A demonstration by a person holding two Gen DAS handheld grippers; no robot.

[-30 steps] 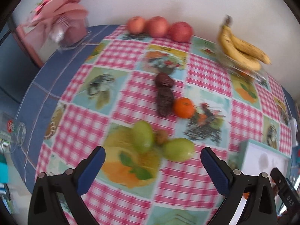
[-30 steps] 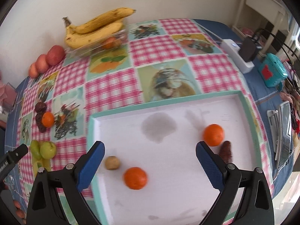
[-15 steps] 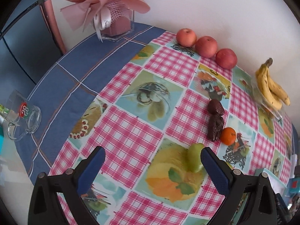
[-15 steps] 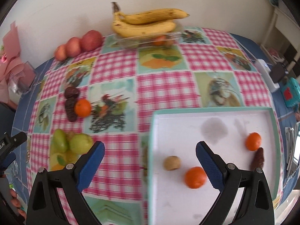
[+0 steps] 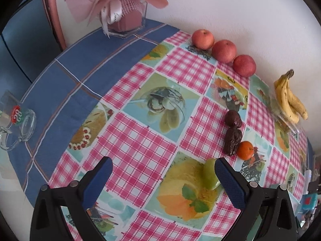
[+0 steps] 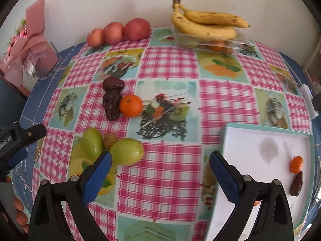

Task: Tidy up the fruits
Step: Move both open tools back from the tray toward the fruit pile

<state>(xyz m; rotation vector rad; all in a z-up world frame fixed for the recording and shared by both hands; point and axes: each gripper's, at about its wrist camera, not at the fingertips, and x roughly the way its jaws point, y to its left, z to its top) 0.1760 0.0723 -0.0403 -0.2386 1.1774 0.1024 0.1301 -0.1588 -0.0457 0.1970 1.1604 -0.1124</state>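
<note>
On the checked tablecloth lie two green fruits (image 6: pixel 126 151), one long (image 6: pixel 92 143), with a small brown fruit (image 6: pixel 110 139) between them. Beyond them an orange (image 6: pixel 131 105) touches two dark wrinkled fruits (image 6: pixel 111 102). My right gripper (image 6: pixel 160 175) is open, empty, its left finger just before the round green fruit. The white tray (image 6: pixel 258 158) at right holds an orange (image 6: pixel 297 164) and a dark fruit (image 6: pixel 296 184). My left gripper (image 5: pixel 163 181) is open and empty; a green fruit (image 5: pixel 209 174) shows beside its right finger, with the orange (image 5: pixel 245 150) and the dark fruits (image 5: pixel 232 139) beyond.
Three red apples (image 6: pixel 120 32) line the wall. Bananas (image 6: pixel 206 24) rest on a clear box of fruit (image 6: pixel 212 44). A pink gift box (image 5: pixel 124 18) and a glass mug (image 5: pixel 15 124) stand on the blue cloth at left. A hand (image 6: pixel 19 210) holds the left gripper.
The right gripper has swung left, from over the tray to the loose fruit on the cloth. The left gripper has turned left and pulled back, so the green fruits slid to its right.
</note>
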